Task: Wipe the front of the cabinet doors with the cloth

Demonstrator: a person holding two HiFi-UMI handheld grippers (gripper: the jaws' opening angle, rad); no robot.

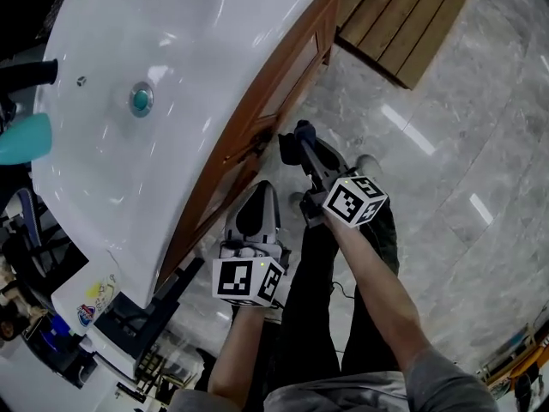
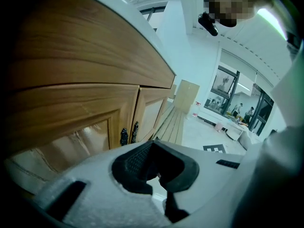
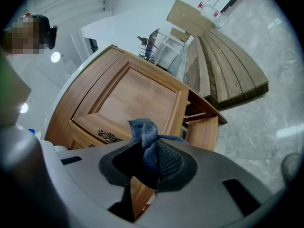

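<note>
The wooden cabinet runs under the white sink. Its panelled doors meet at two dark metal handles. My right gripper is shut on a dark blue cloth, which bunches up out of the jaws. It sits close in front of a cabinet door, next to an ornate handle; I cannot tell if cloth and wood touch. My left gripper hangs lower and nearer to me, away from the doors. Its jaws are shut with nothing between them.
The white sink basin overhangs the cabinet, with a drain at its middle. A slatted wooden board lies on the grey marble floor beyond the cabinet. My legs stand below the grippers. Cluttered racks stand at lower left.
</note>
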